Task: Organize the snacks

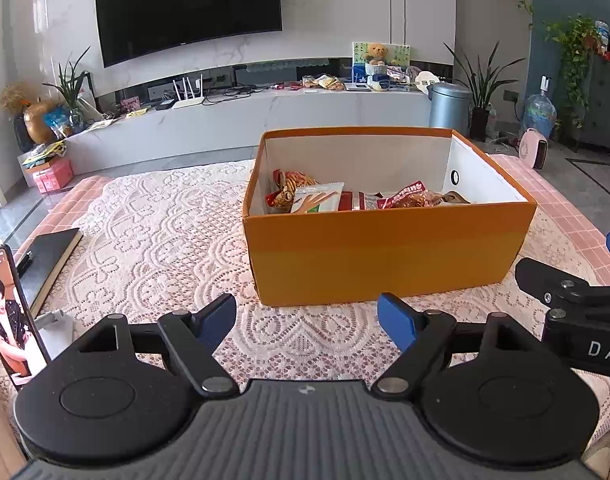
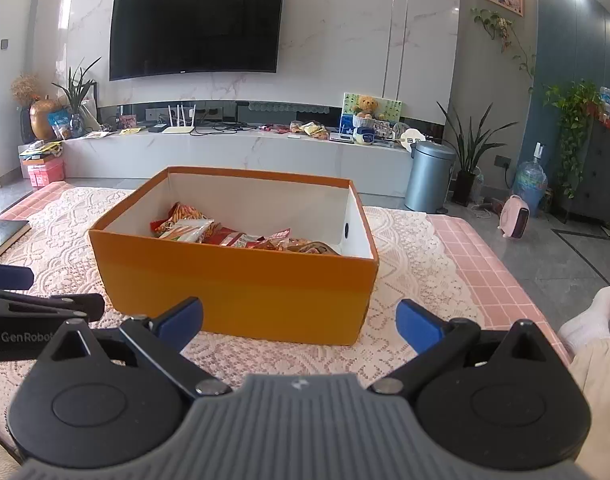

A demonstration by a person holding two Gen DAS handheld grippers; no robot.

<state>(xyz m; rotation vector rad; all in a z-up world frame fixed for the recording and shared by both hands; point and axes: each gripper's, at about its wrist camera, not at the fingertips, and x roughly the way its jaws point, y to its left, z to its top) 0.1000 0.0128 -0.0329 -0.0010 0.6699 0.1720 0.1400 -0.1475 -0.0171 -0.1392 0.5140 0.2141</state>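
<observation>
Spread left tool [image 1: 307, 322] near box [image 1: 385, 256] edge.

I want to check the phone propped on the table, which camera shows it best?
The left wrist view. The phone stands upright at the left edge, its screen lit and facing the camera, beside a dark notebook. The right wrist view does not show it.

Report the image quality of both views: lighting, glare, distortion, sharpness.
Left wrist view: even daylight, strong fisheye bowing of the television, orange box sharp, left gripper open. Right wrist view: ceiling-light glare at top right, wall panels curved, snack packets fairly sharp, right gripper open, soft shadow beneath the box.
</observation>
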